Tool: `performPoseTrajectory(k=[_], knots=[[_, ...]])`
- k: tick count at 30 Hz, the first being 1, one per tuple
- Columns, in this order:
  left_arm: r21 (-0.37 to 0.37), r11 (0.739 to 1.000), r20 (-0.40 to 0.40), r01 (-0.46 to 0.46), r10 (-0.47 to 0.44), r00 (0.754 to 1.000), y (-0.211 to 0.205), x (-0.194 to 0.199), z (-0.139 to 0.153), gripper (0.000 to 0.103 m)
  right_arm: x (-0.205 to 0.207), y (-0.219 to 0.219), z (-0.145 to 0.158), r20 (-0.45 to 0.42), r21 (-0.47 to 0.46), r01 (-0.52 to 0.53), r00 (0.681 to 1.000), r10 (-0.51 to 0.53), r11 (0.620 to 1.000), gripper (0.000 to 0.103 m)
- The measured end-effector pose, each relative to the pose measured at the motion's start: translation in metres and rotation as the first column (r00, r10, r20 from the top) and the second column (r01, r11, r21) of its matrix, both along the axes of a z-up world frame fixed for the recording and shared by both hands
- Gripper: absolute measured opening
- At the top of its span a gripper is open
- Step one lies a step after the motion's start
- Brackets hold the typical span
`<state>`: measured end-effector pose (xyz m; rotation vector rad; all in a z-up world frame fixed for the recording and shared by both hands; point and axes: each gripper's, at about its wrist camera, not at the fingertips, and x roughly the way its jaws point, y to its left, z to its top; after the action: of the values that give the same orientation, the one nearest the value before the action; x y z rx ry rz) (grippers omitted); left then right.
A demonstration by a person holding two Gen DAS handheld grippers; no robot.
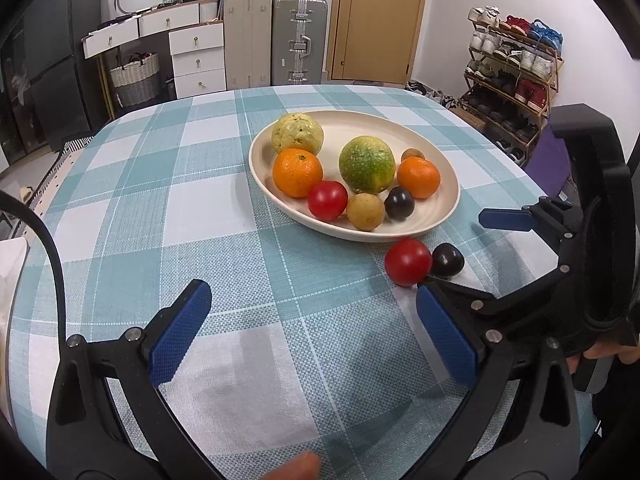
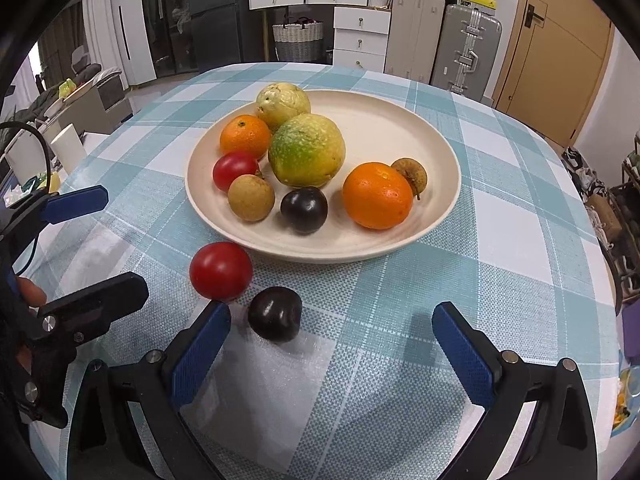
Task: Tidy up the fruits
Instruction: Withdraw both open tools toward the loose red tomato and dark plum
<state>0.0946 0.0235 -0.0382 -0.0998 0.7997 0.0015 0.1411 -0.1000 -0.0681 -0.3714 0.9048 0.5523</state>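
The table is wearing a checked cloth, and the plate is sitting mid-table, already carrying most of the fruit. Two pieces are lying loose on the cloth just in front of its rim: a tomato and a plum, nearly touching. Both look light, smooth and round, so they are likely to roll or slip; the tomato seems soft, needing a gentle squeeze across its middle. The right gripper is hovering near the plum, jaws wide and empty. The left gripper is waiting alongside, also wide, holding nothing.
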Motion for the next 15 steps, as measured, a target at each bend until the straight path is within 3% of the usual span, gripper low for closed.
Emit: performPoseTrajectory(k=[11,15], knots=[[-0.008,1.0,-0.011,0.0,0.0,1.0,0.001,0.002,-0.002,0.102,0.008,-0.012,0.001,-0.021,0.029,0.022,1.0,-0.021,0.999,0.102],[-0.009,1.0,-0.011,-0.002,0.002,1.0,0.002,0.002,-0.002,0.102,0.004,-0.008,0.002,-0.022,0.034,-0.01,1.0,0.011,0.999,0.088]])
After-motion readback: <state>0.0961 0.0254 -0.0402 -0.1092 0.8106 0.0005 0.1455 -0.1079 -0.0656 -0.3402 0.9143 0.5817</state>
